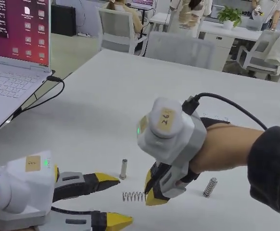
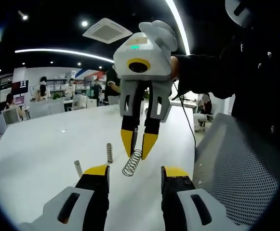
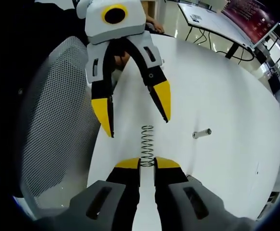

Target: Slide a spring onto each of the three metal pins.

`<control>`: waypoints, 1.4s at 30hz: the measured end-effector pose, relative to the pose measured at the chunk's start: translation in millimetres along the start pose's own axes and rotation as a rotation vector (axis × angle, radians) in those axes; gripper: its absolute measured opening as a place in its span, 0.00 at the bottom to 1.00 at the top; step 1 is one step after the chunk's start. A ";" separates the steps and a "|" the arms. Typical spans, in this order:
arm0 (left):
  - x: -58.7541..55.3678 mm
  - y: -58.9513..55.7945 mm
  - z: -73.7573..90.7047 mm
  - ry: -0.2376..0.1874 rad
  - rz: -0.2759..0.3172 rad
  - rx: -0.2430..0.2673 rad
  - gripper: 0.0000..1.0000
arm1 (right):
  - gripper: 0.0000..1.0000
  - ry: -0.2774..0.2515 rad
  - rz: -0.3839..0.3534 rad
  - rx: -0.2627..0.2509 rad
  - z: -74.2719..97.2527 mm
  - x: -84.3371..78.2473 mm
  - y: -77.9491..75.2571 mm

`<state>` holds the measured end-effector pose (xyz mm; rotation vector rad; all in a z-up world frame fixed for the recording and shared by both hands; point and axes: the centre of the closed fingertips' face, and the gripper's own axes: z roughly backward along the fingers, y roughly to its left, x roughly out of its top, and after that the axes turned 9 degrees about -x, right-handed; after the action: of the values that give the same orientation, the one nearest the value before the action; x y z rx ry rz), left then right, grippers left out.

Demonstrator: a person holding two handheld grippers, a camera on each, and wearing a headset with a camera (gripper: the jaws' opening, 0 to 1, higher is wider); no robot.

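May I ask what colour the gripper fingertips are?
Yellow fingertips, clearest in the right gripper view.

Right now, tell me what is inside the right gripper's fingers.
The right gripper pinches one end of a spring; the rest sticks out towards the open left gripper. The pinched coils are covered by the fingers.

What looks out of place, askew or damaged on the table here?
Nothing stands out. The metal pin stands upright, the right hand-held gripper holds a spring by one end, and a second spring stands nearby, with no visible damage.
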<state>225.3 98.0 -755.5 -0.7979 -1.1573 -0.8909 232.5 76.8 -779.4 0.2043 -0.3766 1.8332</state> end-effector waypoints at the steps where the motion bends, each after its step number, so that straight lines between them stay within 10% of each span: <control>1: 0.3 -0.9 -0.5 0.000 -0.002 -0.004 0.35 | 0.08 0.001 0.006 0.004 0.8 0.8 1.4; 26: 0.3 -12.3 -4.1 0.020 -0.034 -0.051 0.03 | 0.08 -0.007 0.089 0.028 5.7 5.4 15.2; 42: 0.1 -13.4 -3.1 0.017 -0.027 -0.051 0.02 | 0.09 -0.013 0.086 0.025 5.1 5.8 15.4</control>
<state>214.5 89.5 -755.2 -0.8166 -1.1359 -0.9511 215.8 76.2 -775.1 0.2207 -0.3767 1.9233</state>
